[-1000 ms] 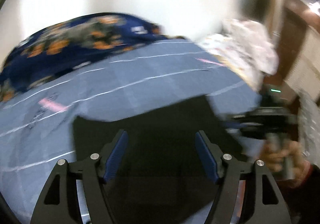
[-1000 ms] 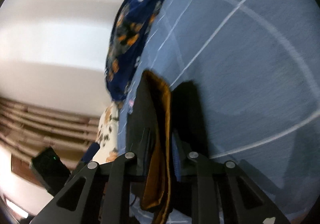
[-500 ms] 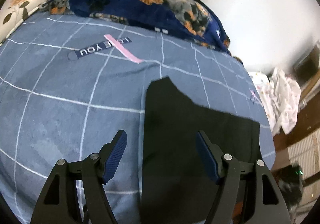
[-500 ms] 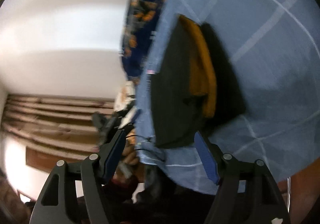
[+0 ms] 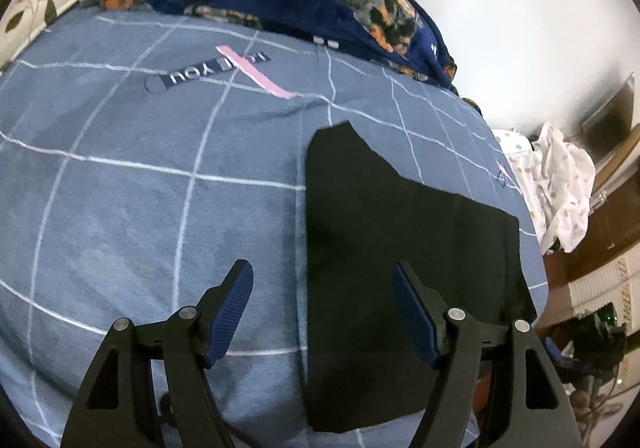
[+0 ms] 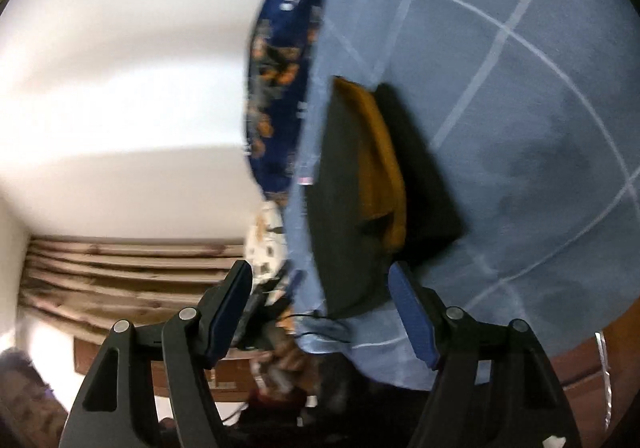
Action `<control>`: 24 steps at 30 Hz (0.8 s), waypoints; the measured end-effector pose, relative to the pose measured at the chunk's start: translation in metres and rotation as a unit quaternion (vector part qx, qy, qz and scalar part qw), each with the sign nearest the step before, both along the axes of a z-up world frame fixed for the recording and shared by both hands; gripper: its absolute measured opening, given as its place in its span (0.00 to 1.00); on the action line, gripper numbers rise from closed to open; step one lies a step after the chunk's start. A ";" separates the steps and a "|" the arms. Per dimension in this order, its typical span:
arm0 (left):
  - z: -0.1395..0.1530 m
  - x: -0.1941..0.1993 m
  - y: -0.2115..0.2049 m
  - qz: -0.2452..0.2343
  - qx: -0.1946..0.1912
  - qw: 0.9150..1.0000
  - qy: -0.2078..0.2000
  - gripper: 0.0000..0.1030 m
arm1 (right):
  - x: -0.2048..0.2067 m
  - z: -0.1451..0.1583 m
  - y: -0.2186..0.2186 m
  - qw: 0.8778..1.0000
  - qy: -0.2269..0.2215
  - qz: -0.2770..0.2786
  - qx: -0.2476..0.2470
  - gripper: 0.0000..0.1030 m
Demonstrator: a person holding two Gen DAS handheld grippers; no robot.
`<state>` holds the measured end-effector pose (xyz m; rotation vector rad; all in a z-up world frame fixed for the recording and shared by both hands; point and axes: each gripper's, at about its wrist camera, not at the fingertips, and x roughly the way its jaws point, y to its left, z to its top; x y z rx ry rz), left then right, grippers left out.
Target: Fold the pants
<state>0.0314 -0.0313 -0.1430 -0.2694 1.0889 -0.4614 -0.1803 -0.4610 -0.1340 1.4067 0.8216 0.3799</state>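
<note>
Although no container is seen, black pants point(image 5: 400, 268) are shown already folded into a flat block on the blue checked bedspread point(image 5: 140, 187), near its edge, with left gripper point(image 5: 322, 290) and right gripper point(image 6: 320, 288) both spread apart, nothing clamped, so little is judged left.
</note>
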 end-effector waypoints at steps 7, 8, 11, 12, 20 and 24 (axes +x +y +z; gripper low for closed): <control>0.002 -0.006 -0.003 -0.016 0.006 1.000 -0.005 0.71 | 0.032 -0.035 0.020 0.998 0.053 0.024 -0.015 0.66; 0.002 -0.006 -0.003 -0.017 0.006 1.000 -0.003 0.72 | 0.033 -0.037 0.019 0.998 0.056 0.020 -0.014 0.66; -0.001 -0.006 -0.005 -0.016 0.010 1.000 -0.002 0.72 | 0.036 -0.039 0.016 0.998 0.057 0.016 -0.018 0.64; -0.002 -0.006 -0.006 -0.018 0.012 1.000 0.000 0.72 | 0.036 -0.038 0.016 0.998 0.058 0.014 -0.022 0.57; -0.001 -0.010 -0.010 -0.035 0.027 0.999 -0.006 0.72 | 0.046 -0.033 0.019 0.993 0.077 0.005 -0.092 0.10; 0.000 -0.010 -0.010 -0.037 0.024 0.999 -0.002 0.72 | 0.038 0.013 0.032 0.996 0.013 0.006 -0.086 0.10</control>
